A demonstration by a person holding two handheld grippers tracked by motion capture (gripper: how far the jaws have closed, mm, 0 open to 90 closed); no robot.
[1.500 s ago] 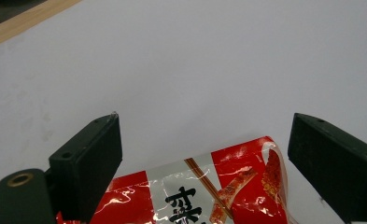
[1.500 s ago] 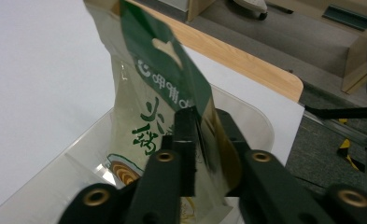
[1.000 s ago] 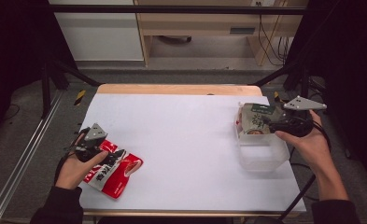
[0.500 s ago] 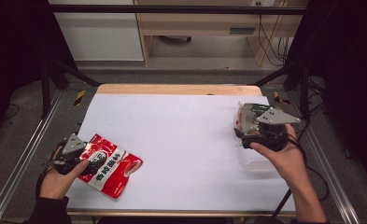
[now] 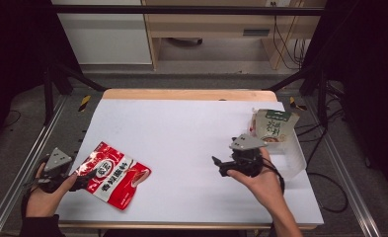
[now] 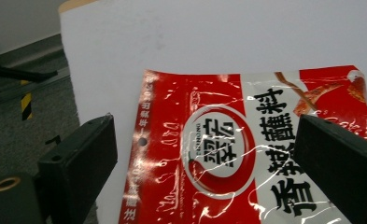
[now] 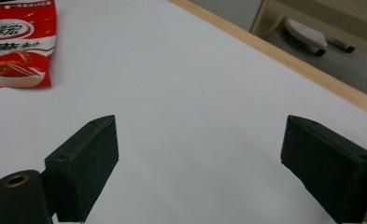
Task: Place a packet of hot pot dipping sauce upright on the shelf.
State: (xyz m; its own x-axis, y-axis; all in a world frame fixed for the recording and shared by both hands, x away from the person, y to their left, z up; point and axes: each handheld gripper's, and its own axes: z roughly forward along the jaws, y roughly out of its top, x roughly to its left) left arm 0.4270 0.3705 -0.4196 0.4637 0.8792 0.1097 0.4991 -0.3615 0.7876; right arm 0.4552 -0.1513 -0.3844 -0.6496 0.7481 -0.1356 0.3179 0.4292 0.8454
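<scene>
Two grippers sit low over the white table [image 5: 191, 133]: the left gripper [image 5: 85, 178], at the near left edge, has its jaws spread wide with the near-left end of the glossy red plastic snack pouch [image 5: 113, 174] lying flat between them, unpinched. Right of centre, the right gripper [image 5: 217, 165] points left across bare table, jaws wide and empty. Behind it, at the right edge, a green-labelled pouch [image 5: 274, 124] stands in a clear plastic tub [image 5: 295, 160].

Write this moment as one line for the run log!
left tool: open over red packet | right tool: open, empty | green packet: in clear box
</scene>
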